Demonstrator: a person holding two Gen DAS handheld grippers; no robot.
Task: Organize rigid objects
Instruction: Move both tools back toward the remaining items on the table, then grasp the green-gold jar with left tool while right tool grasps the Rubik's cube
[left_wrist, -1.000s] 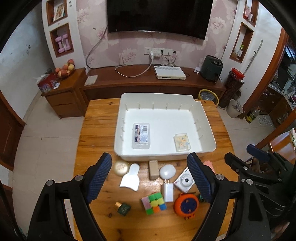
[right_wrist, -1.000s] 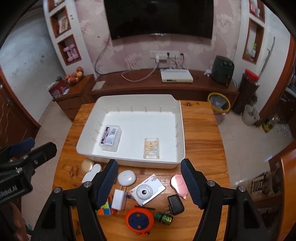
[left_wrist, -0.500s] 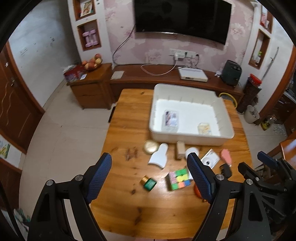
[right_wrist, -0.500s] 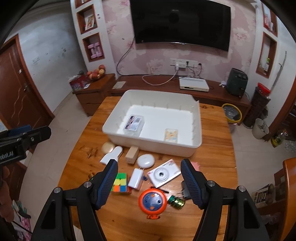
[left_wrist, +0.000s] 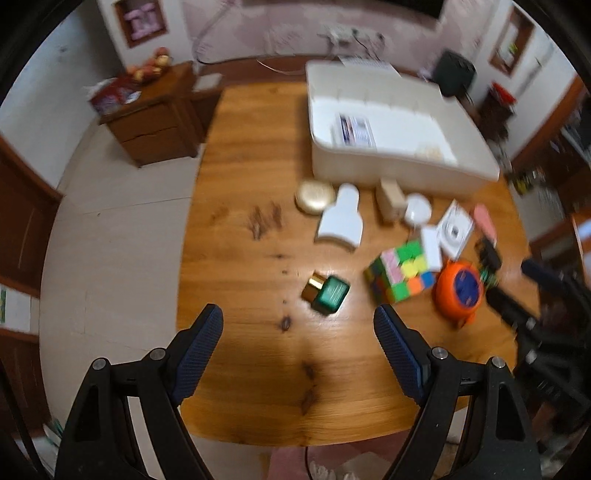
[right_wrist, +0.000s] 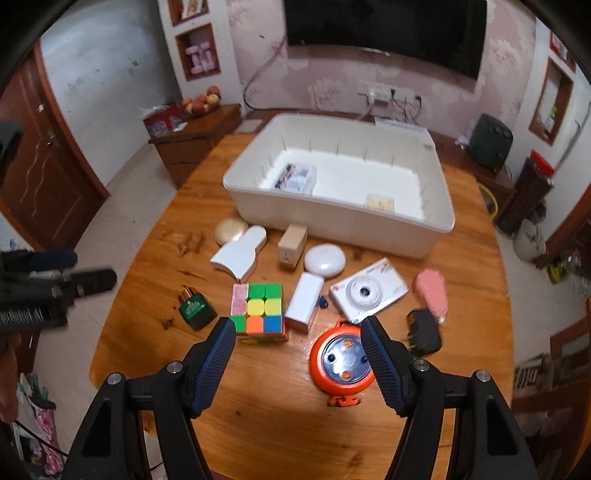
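Hovering over the wooden surface (right_wrist: 258, 398), the left claw (left_wrist: 297, 325) is spread wide and grips nothing; a green bottle (left_wrist: 328, 293) with a gold cap lies just ahead of it. Rightward sit a colourful cube (right_wrist: 258, 306), a white block (right_wrist: 304, 301), a white camera (right_wrist: 367, 291), a pink item (right_wrist: 430, 290) and a black plug (right_wrist: 424, 330). The right claw (right_wrist: 297, 332) is likewise released and empty, with an orange round gadget (right_wrist: 338, 360) just inside its right finger. Beyond the clutter stands the white bin (right_wrist: 332, 216), holding two small boxes.
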